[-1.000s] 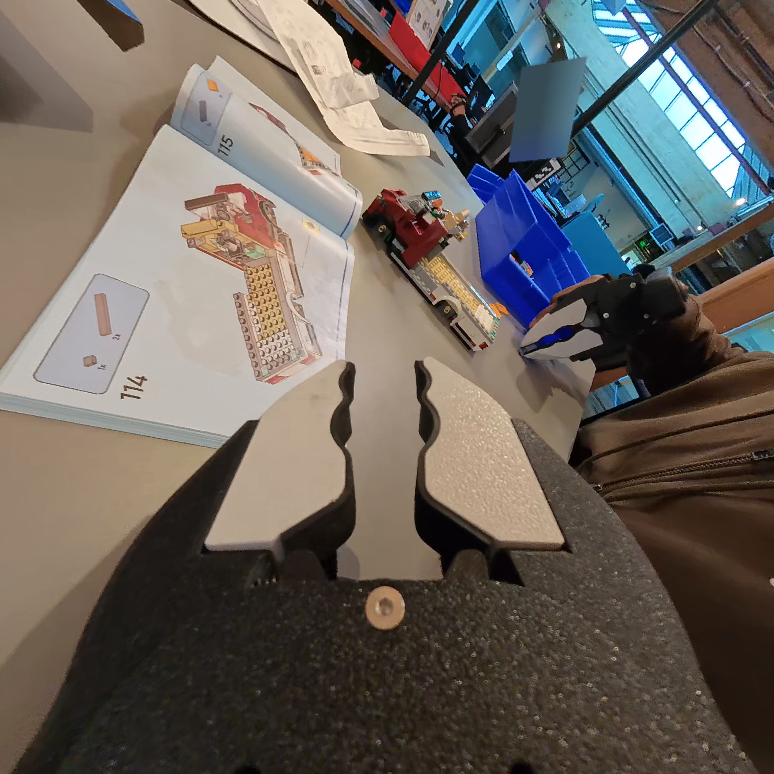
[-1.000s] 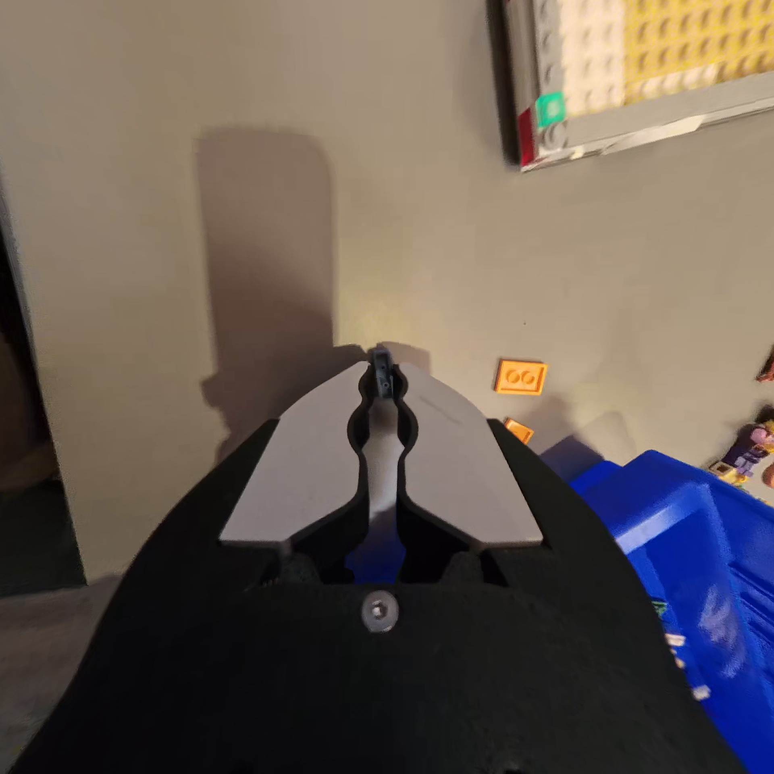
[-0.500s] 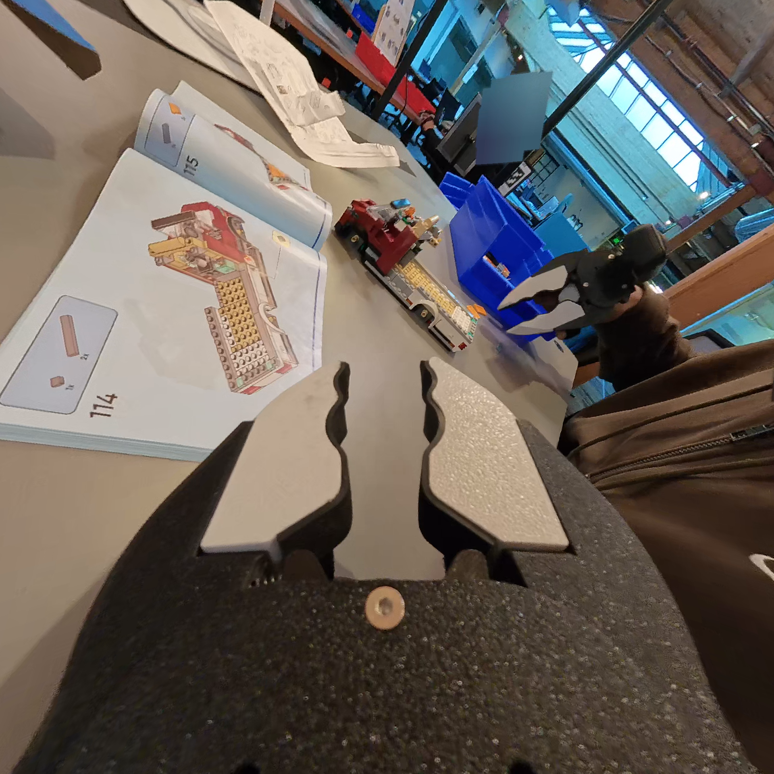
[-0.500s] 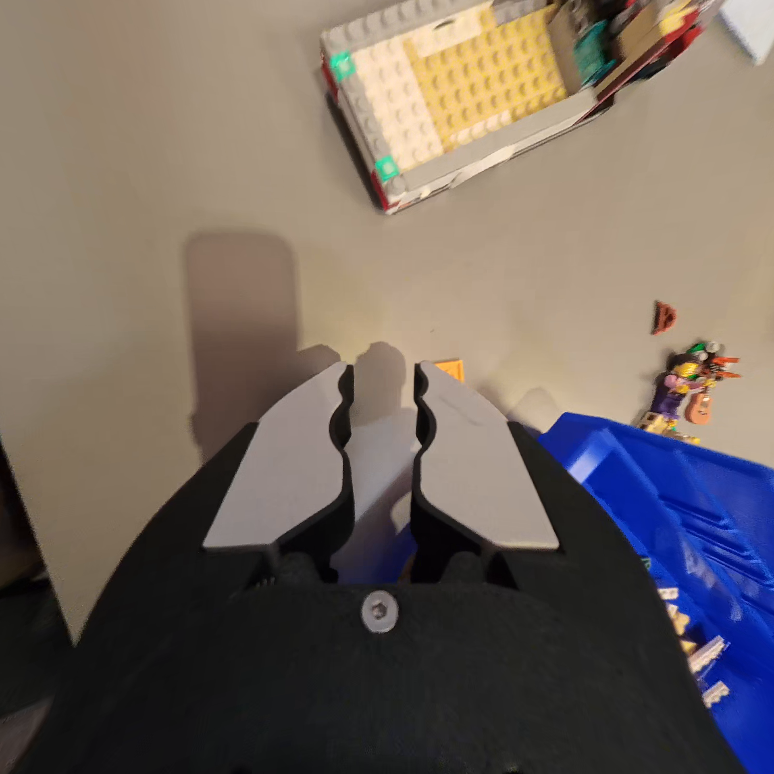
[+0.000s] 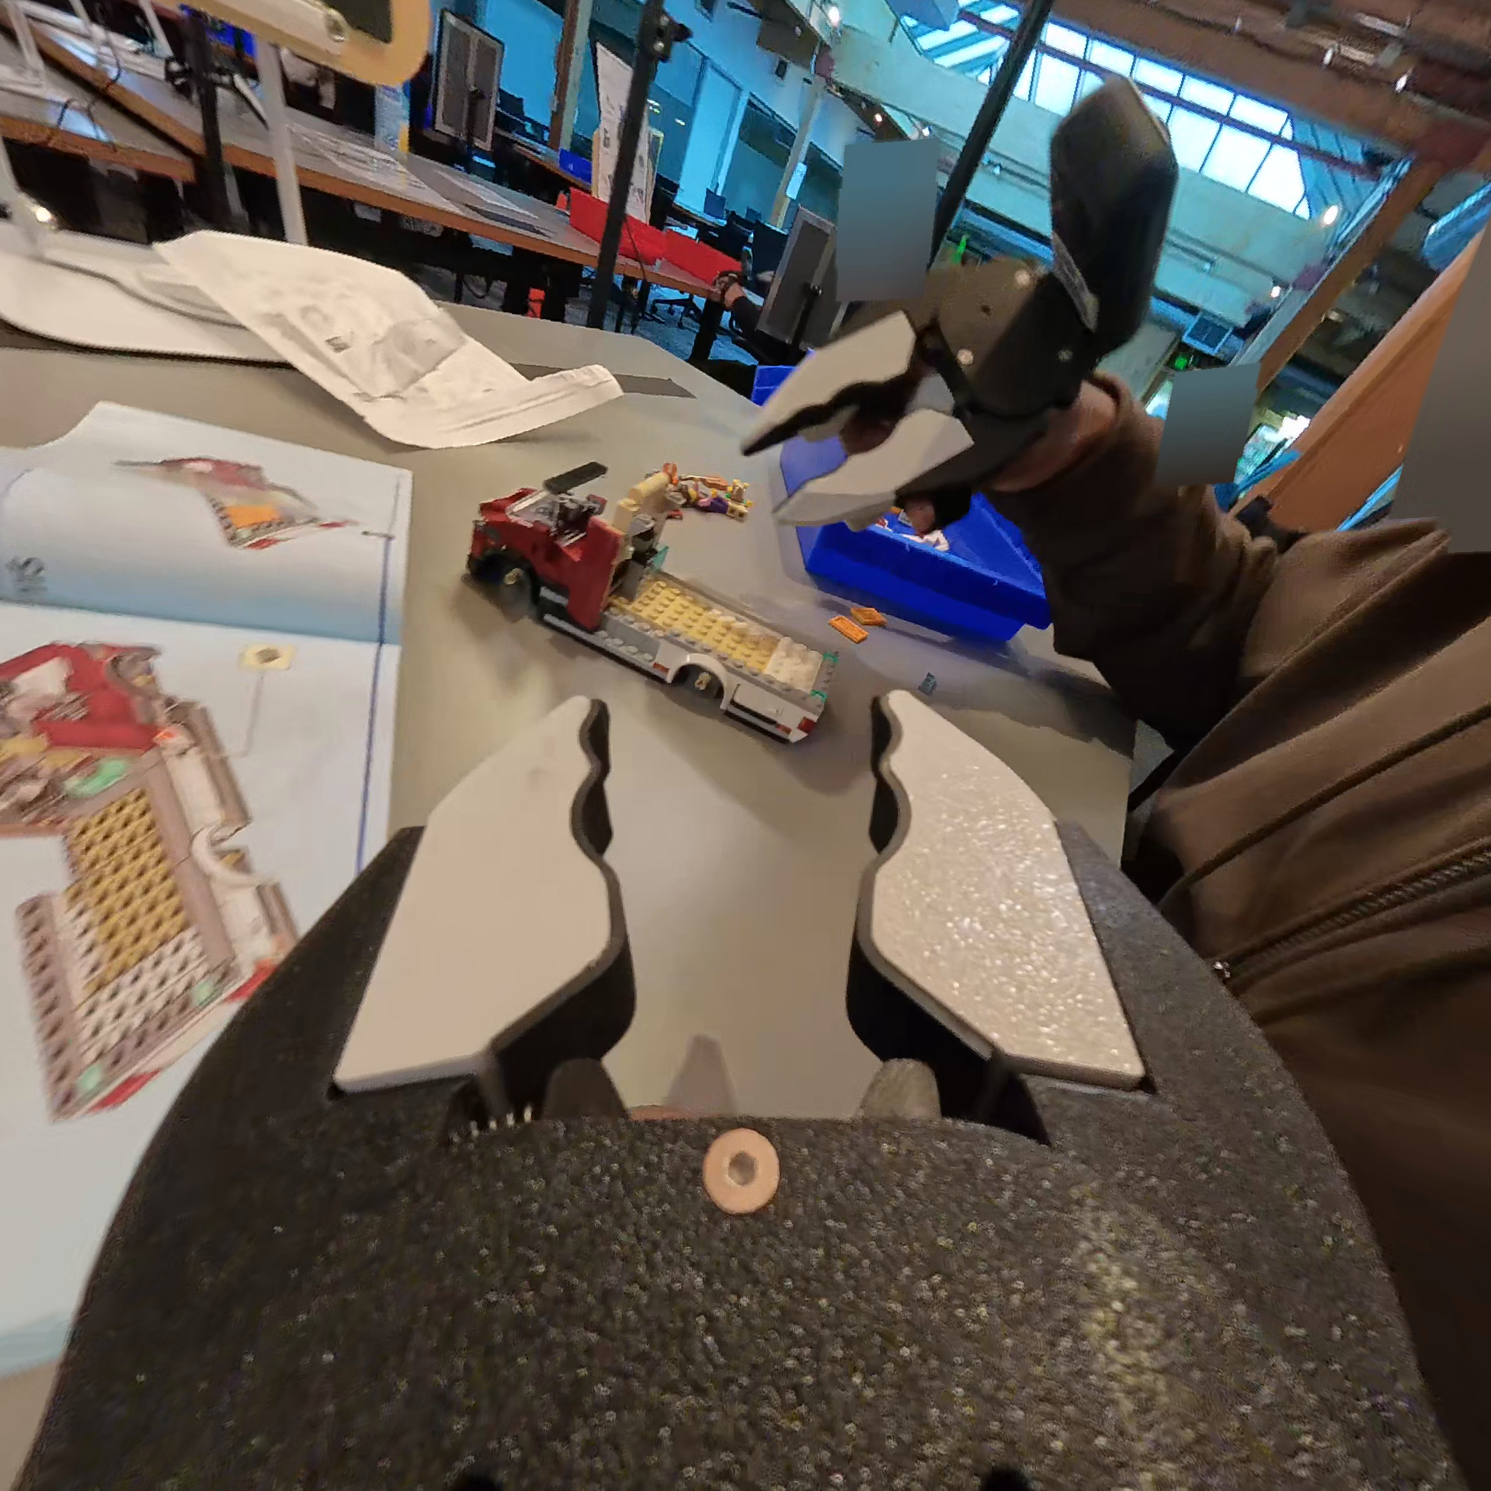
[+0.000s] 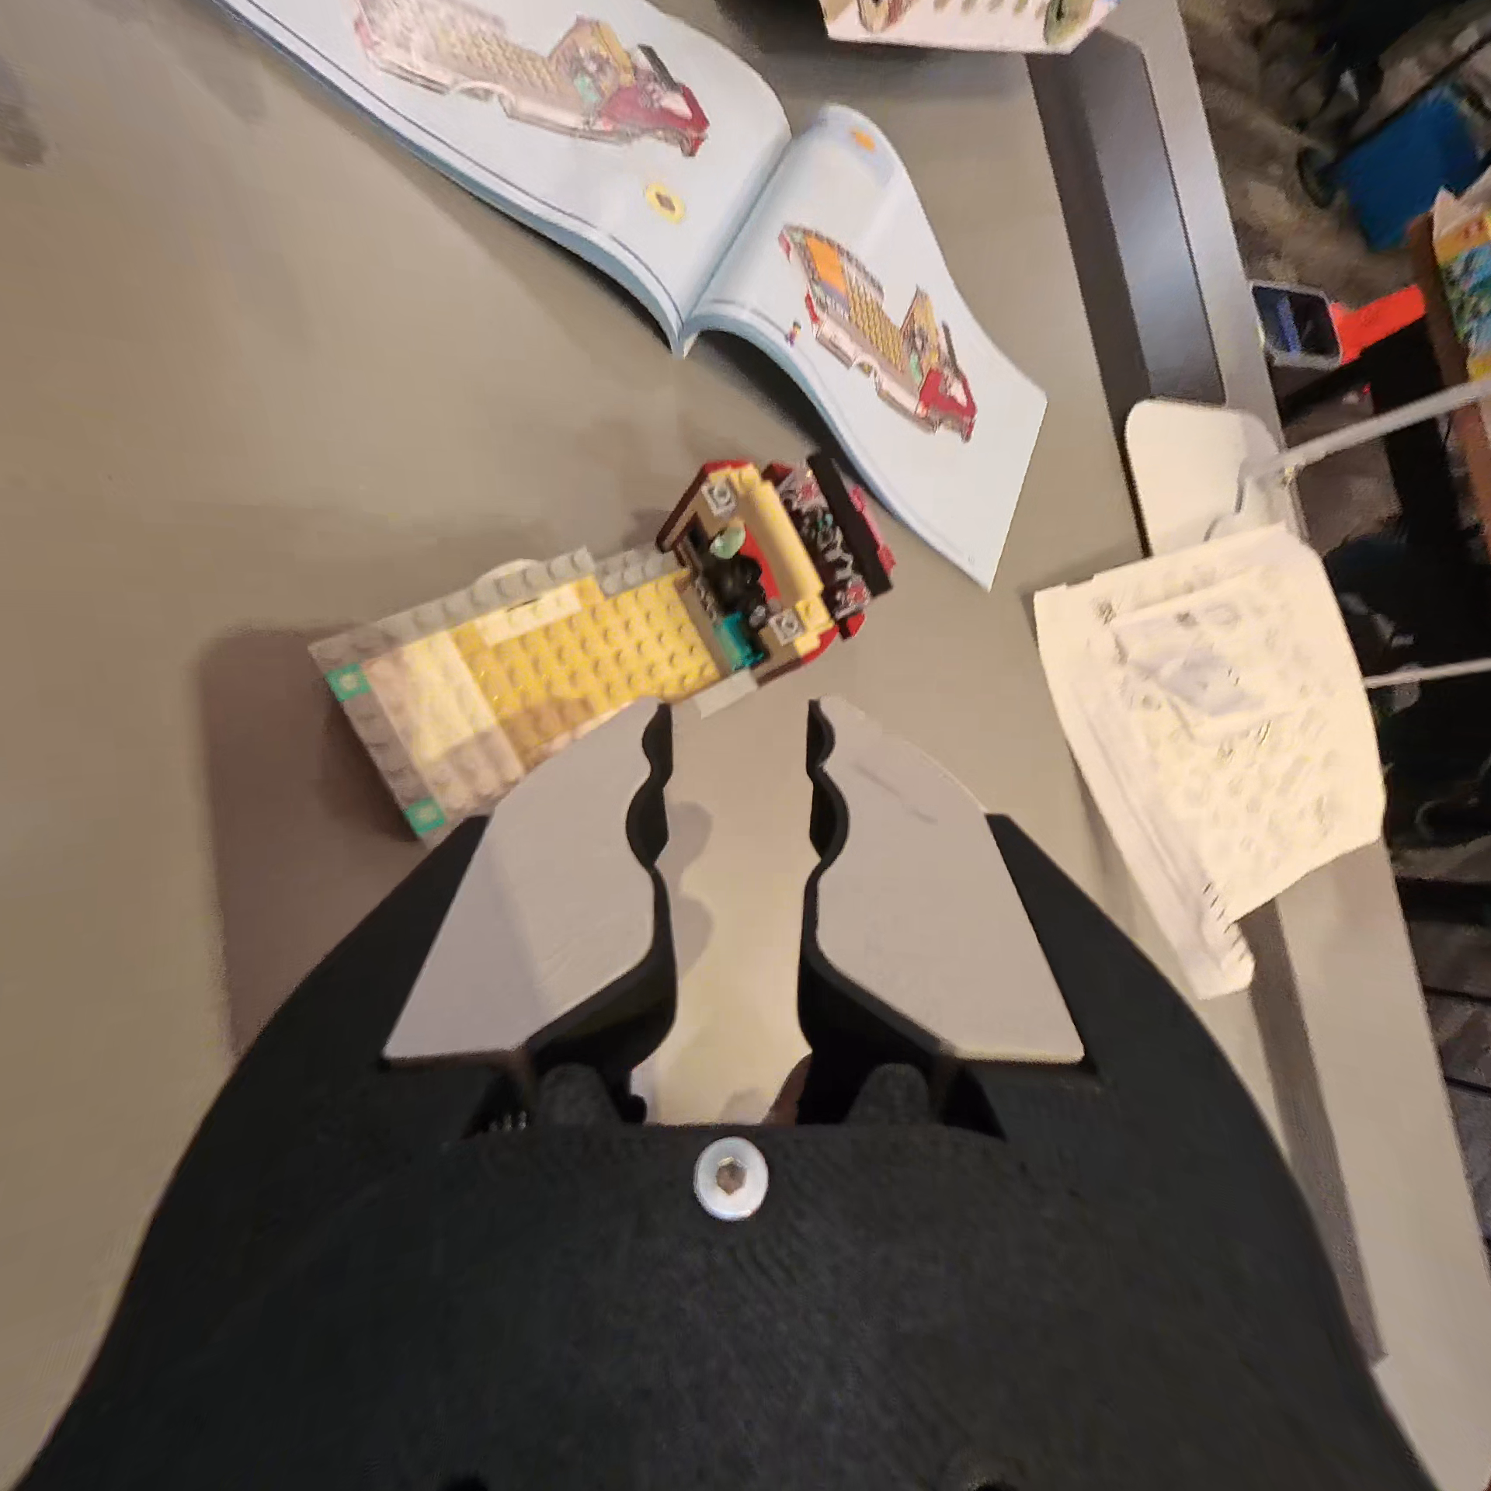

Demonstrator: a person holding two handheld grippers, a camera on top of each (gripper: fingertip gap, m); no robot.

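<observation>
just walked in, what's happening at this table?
A person holds a hand-held gripper in each hand over a grey table. Both are open with nothing in them. The left hand-held gripper points at the rear of a part-built brick truck; the right hand-held gripper hangs above the truck's side. An open instruction booklet and a blue bin sit nearby.

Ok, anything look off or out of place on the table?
A few loose bits lie outside the blue bin: two orange tiles and a small dark piece by the truck. Both grippers are open and empty.
</observation>
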